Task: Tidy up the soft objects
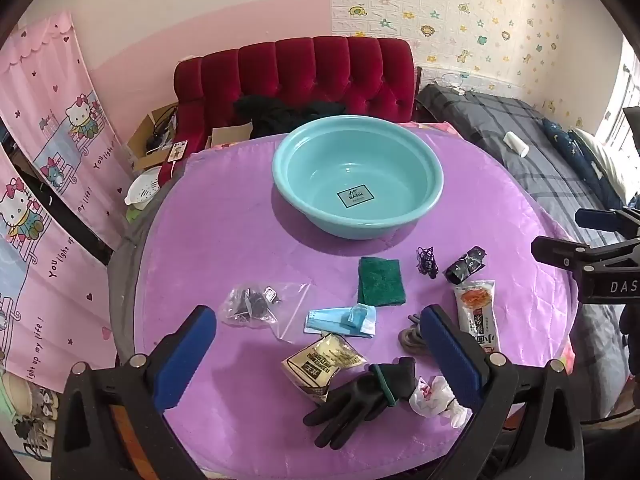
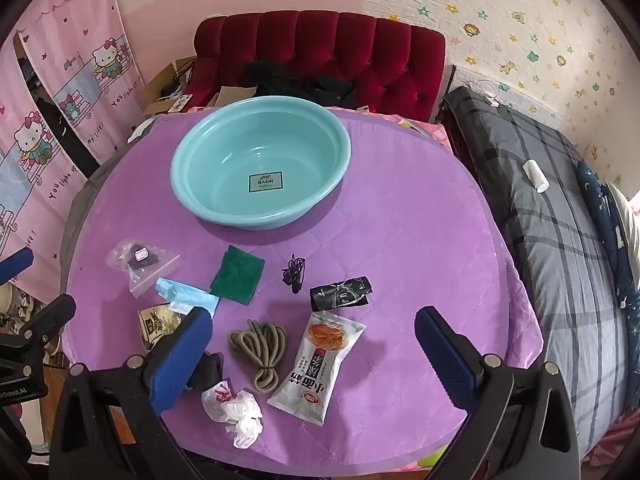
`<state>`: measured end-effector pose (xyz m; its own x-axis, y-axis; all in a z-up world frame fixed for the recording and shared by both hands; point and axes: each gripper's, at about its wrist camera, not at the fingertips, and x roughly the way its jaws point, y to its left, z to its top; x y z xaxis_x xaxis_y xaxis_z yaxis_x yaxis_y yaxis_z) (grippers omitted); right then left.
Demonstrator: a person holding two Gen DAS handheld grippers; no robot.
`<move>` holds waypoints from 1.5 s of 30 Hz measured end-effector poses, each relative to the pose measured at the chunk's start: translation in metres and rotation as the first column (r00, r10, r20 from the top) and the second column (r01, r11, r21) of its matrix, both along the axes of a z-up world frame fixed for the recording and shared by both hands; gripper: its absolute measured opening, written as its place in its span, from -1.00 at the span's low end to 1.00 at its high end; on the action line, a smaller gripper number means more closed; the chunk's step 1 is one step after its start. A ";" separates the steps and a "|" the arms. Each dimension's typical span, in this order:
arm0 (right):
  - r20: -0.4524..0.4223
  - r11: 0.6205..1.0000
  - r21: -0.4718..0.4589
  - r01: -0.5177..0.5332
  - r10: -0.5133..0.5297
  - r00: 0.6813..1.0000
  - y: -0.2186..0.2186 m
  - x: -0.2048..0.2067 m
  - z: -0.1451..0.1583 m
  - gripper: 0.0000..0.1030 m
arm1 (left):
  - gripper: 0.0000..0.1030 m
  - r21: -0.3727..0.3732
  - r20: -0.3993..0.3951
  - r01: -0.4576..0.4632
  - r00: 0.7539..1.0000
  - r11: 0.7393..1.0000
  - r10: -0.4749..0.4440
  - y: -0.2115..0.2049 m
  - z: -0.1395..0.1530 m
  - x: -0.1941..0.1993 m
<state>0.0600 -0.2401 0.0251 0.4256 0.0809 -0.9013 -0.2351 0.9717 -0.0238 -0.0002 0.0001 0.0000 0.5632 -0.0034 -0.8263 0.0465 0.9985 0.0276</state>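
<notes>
Plainly, both tools hang above the near edge of the round desk covered in quilted purple cloth (image 2: 420,240), each tilted downward. The left tool (image 1: 320,344) has its blue-padded jaws spread wide with nothing between the pads; below it lie a black rubber glove with a green cuff (image 1: 356,398), a crumpled white wrapper (image 1: 438,400), a tan snack packet with dark print (image 1: 320,364) and a folded light-blue face mask (image 1: 340,320). The right tool (image 2: 312,344) is likewise spread wide and grips nothing; under its gap sit a coiled bundle of beige cord (image 2: 258,346) and a white noodle-snack packet with an orange picture (image 2: 316,368).

Farther in on the desk are a green rectangular scouring pad (image 1: 380,286), a small tangle of thin black cord (image 1: 427,262), a crumpled black foil packet (image 1: 466,266) and a clear zip bag holding dark small parts (image 1: 260,308), which lies at the left, apart from the rest. Beyond them all, toward the far side of the desk, stands a round turquoise plastic basin (image 2: 260,160) with a label on its floor and nothing else inside.

Behind the desk is a dark-red tufted velvet sofa (image 2: 320,52); to the right, a bed with a grey plaid cover (image 2: 540,208).
</notes>
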 end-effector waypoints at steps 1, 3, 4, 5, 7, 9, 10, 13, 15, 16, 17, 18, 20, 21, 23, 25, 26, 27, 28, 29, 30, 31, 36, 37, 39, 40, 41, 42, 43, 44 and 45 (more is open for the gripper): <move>0.002 1.000 -0.002 0.000 0.000 1.000 0.000 0.000 0.000 1.00 | 1.00 0.003 0.001 0.000 1.000 1.000 0.000 0.000 0.000 0.000; 0.003 1.000 -0.005 0.000 0.000 1.000 0.001 -0.001 0.000 1.00 | 1.00 0.006 0.002 0.002 1.000 1.000 -0.002 0.000 0.000 -0.001; 0.001 1.000 -0.006 0.000 0.000 1.000 0.001 -0.001 0.000 1.00 | 1.00 0.003 -0.002 0.000 1.000 1.000 0.000 -0.003 0.000 -0.003; 0.001 1.000 -0.004 0.002 -0.002 1.000 0.001 -0.001 0.000 1.00 | 1.00 0.003 -0.005 0.003 1.000 1.000 -0.003 -0.004 0.000 -0.004; 0.000 1.000 -0.001 0.004 -0.004 1.000 0.000 -0.002 0.000 1.00 | 1.00 -0.002 -0.011 0.007 1.000 1.000 -0.007 -0.003 -0.001 -0.004; 0.000 1.000 0.000 0.004 -0.004 1.000 0.003 -0.005 -0.001 1.00 | 1.00 -0.009 -0.017 0.006 1.000 1.000 -0.006 -0.001 -0.001 -0.005; 0.000 1.000 0.000 0.005 -0.005 1.000 0.003 -0.005 -0.002 1.00 | 1.00 -0.009 -0.019 0.007 1.000 1.000 -0.007 -0.001 -0.001 -0.005; -0.008 1.000 0.002 -0.002 0.002 1.000 0.001 -0.004 0.000 1.00 | 1.00 -0.007 -0.028 0.012 1.000 1.000 -0.012 -0.004 -0.002 -0.004; -0.011 1.000 0.002 -0.004 0.004 1.000 0.001 -0.004 -0.001 1.00 | 1.00 -0.004 -0.030 0.013 0.999 1.000 -0.013 -0.005 -0.003 -0.005; -0.013 1.000 0.000 -0.011 0.011 1.000 0.001 -0.004 0.001 1.00 | 1.00 -0.001 -0.031 0.013 0.999 1.000 -0.013 -0.006 -0.003 -0.005; -0.013 1.000 0.002 -0.013 0.013 1.000 0.001 -0.004 0.000 1.00 | 1.00 0.000 -0.033 0.014 0.999 1.000 -0.014 -0.006 -0.003 -0.005; -0.013 1.000 0.002 -0.014 0.014 1.000 0.001 -0.004 0.001 1.00 | 1.00 0.001 -0.033 0.015 0.999 1.000 -0.014 -0.007 -0.003 -0.005; -0.010 1.000 0.000 -0.015 0.015 1.000 0.001 -0.004 0.001 1.00 | 1.00 0.005 -0.034 0.014 0.999 1.000 -0.014 -0.007 -0.004 -0.006; -0.010 1.000 -0.001 -0.015 0.015 1.000 0.002 -0.004 0.000 1.00 | 1.00 0.006 -0.034 0.014 0.999 1.000 -0.013 -0.007 -0.004 -0.006; -0.012 1.000 -0.001 -0.014 0.014 1.000 0.002 -0.004 0.001 1.00 | 1.00 0.007 -0.037 0.013 0.999 1.000 -0.013 -0.007 -0.004 -0.006; -0.015 1.000 0.001 -0.014 0.014 1.000 0.002 -0.004 0.000 1.00 | 1.00 0.011 -0.037 0.014 0.999 1.000 -0.013 -0.008 -0.005 -0.007; -0.016 1.000 0.002 -0.014 0.014 1.000 0.002 -0.004 0.000 1.00 | 1.00 0.011 -0.038 0.013 0.999 1.000 -0.013 -0.008 -0.005 -0.007; -0.016 1.000 0.004 -0.014 0.014 1.000 0.002 -0.004 -0.001 1.00 | 1.00 0.011 -0.039 0.013 0.999 1.000 -0.012 -0.008 -0.006 -0.007; -0.015 1.000 0.006 -0.014 0.015 1.000 0.002 -0.004 0.000 1.00 | 1.00 0.011 -0.039 0.013 0.999 1.000 -0.012 -0.007 -0.006 -0.007; -0.015 1.000 0.006 -0.015 0.015 1.000 0.002 -0.005 -0.001 1.00 | 1.00 0.012 -0.040 0.014 0.999 1.000 -0.013 -0.007 -0.005 -0.007; -0.015 1.000 0.005 -0.015 0.015 1.000 0.002 -0.005 -0.001 1.00 | 1.00 0.013 -0.041 0.014 0.999 1.000 -0.013 -0.007 -0.006 -0.007; -0.016 1.000 0.006 -0.015 0.016 1.000 0.002 -0.005 -0.001 1.00 | 1.00 0.015 -0.041 0.014 0.999 1.000 -0.013 -0.007 -0.006 -0.007; -0.015 1.000 0.010 -0.007 0.007 1.000 0.001 -0.005 -0.002 1.00 | 1.00 0.016 -0.042 0.015 0.999 1.000 -0.014 -0.008 -0.007 -0.007; -0.015 1.000 0.009 -0.009 0.009 1.000 0.002 -0.005 -0.002 1.00 | 1.00 0.017 -0.042 0.016 0.999 1.000 -0.015 -0.008 -0.006 -0.007; -0.010 1.000 0.008 -0.009 0.009 1.000 0.002 -0.005 -0.002 1.00 | 1.00 0.015 -0.041 0.015 0.999 1.000 -0.014 -0.008 -0.006 -0.007; -0.009 1.000 0.010 -0.009 0.009 1.000 0.001 -0.005 -0.003 1.00 | 1.00 0.015 -0.041 0.015 0.999 1.000 -0.015 -0.008 -0.006 -0.007; -0.009 1.000 0.014 -0.008 0.008 1.000 0.001 -0.005 -0.003 1.00 | 1.00 0.017 -0.040 0.015 0.999 1.000 -0.015 -0.008 -0.007 -0.007; -0.009 1.000 0.016 -0.007 0.007 1.000 0.001 -0.005 -0.003 1.00 | 1.00 0.019 -0.040 0.016 0.999 1.000 -0.016 -0.008 -0.007 -0.007; -0.011 1.000 0.019 -0.007 0.007 1.000 0.000 -0.006 -0.003 1.00 | 1.00 0.019 -0.040 0.017 0.999 1.000 -0.017 -0.009 -0.007 -0.007; -0.014 1.000 0.025 -0.008 0.009 1.000 0.000 -0.006 -0.004 1.00 | 1.00 0.019 -0.040 0.017 0.999 1.000 -0.016 -0.009 -0.008 -0.007; -0.016 0.999 0.030 -0.010 0.010 1.000 0.000 -0.006 -0.004 1.00 | 1.00 0.018 -0.042 0.016 0.999 1.000 -0.015 -0.009 -0.008 -0.006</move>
